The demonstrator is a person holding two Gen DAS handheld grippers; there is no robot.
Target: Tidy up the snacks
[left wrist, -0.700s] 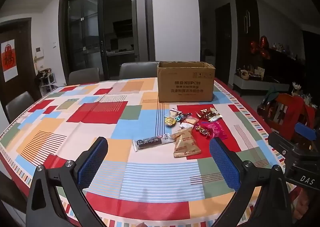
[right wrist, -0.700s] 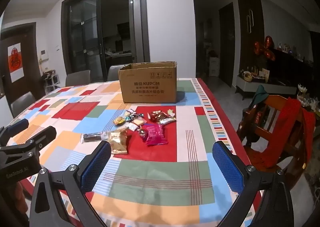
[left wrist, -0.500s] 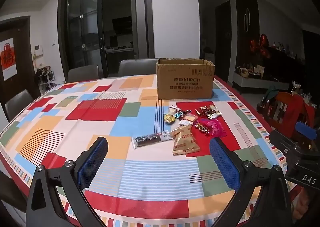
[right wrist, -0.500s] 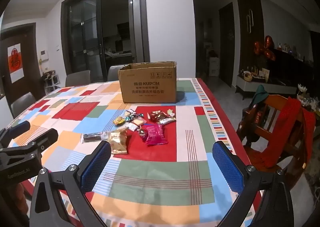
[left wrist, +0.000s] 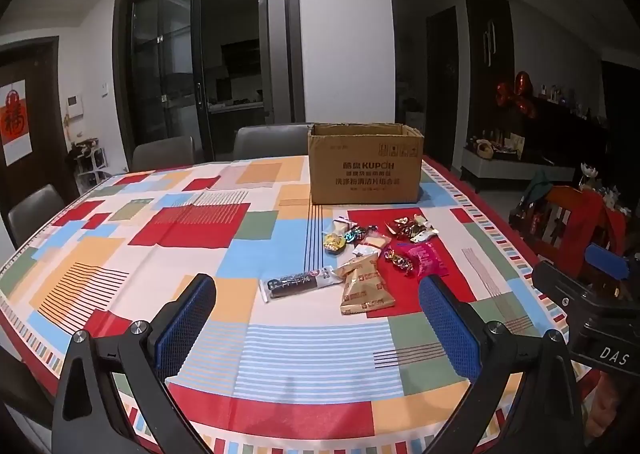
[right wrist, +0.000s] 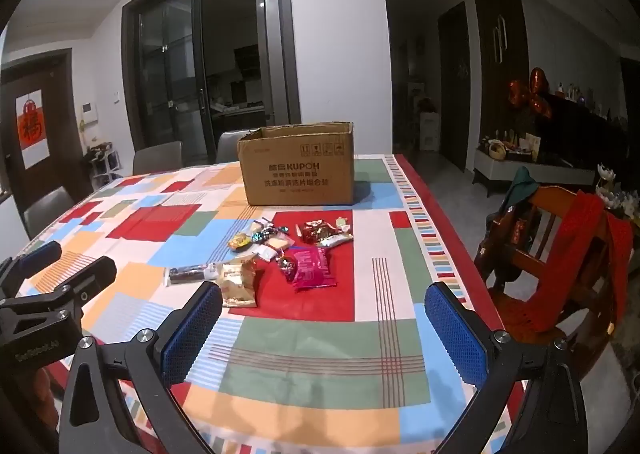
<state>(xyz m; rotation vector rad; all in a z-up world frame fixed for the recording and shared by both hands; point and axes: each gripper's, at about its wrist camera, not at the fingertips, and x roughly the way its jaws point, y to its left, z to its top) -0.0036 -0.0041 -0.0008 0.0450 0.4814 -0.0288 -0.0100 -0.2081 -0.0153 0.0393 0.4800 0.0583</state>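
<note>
Several wrapped snacks lie in a loose cluster on the patchwork tablecloth: a dark long bar [left wrist: 298, 282] [right wrist: 192, 274], a gold-tan packet [left wrist: 362, 288] [right wrist: 238, 281], a pink packet [left wrist: 428, 260] [right wrist: 314, 268], and small candies [left wrist: 352, 236] [right wrist: 264, 234]. Behind them stands an open cardboard box [left wrist: 365, 165] [right wrist: 298, 167]. My left gripper [left wrist: 318, 328] hovers open over the near table edge, short of the snacks, with nothing between its blue pads. My right gripper [right wrist: 324, 332] is open too, empty, nearer the table's right side.
The table [left wrist: 120, 254] [right wrist: 400, 234] has grey chairs [left wrist: 164, 151] along its far and left sides. A wooden chair draped in red cloth [right wrist: 560, 254] stands off the right edge. Each view shows the other gripper's body at its side edge.
The left view has tilted up and drawn back slightly, so the snacks and box sit a little lower in it. The right gripper has hardly moved. Both stay open.
</note>
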